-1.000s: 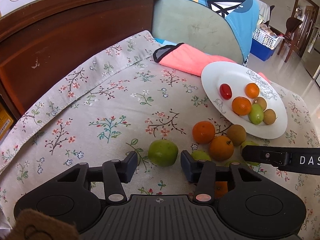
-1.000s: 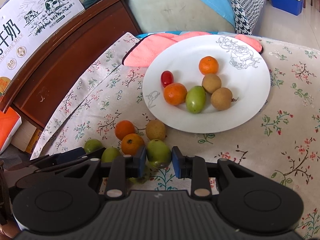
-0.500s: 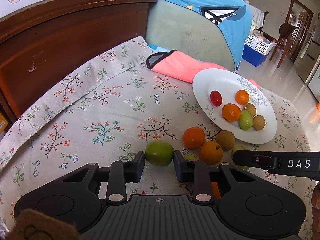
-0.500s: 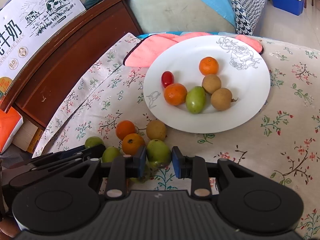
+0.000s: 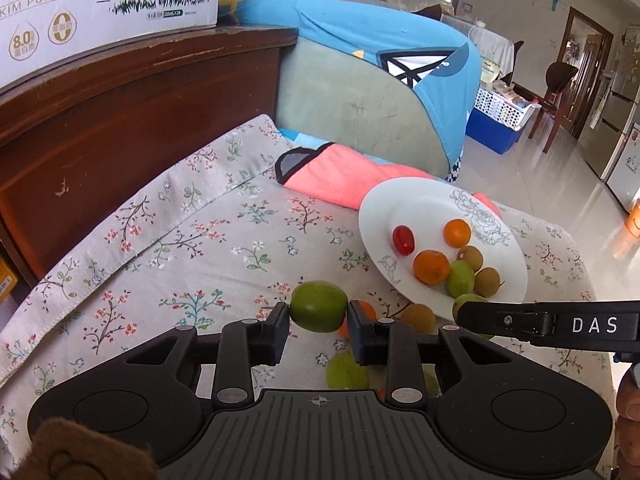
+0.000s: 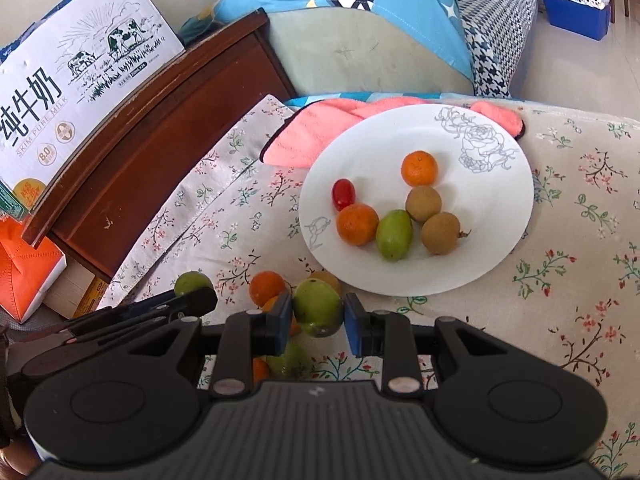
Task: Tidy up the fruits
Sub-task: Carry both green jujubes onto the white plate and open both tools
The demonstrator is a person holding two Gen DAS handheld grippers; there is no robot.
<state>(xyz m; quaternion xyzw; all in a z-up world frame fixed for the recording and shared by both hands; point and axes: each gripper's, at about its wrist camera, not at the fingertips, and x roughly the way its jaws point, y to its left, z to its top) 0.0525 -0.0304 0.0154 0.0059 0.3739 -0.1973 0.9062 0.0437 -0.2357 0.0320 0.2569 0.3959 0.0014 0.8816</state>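
My left gripper (image 5: 318,330) and right gripper (image 6: 316,318) each clamp 1 green fruit, (image 5: 319,306) and (image 6: 318,306), across the middle, near the white plate (image 5: 372,216). They seem light, firm and smooth, likely to slip if squeezed off-centre. Loose oranges (image 6: 267,288) on the floral cloth (image 5: 180,240) crowd beneath.

Low in the left wrist view, the black left gripper body (image 5: 319,316) covers most of a blurred green fruit (image 5: 346,370) and an orange one behind its right finger. At lower left a brown fuzzy shape (image 5: 80,452) is cut by the frame edge and unidentifiable. In the right wrist view, the right gripper's fingers (image 6: 276,320) hide parts of small orange fruits (image 6: 267,288) on the cloth. The white milk carton (image 6: 76,92) runs off the left edge.
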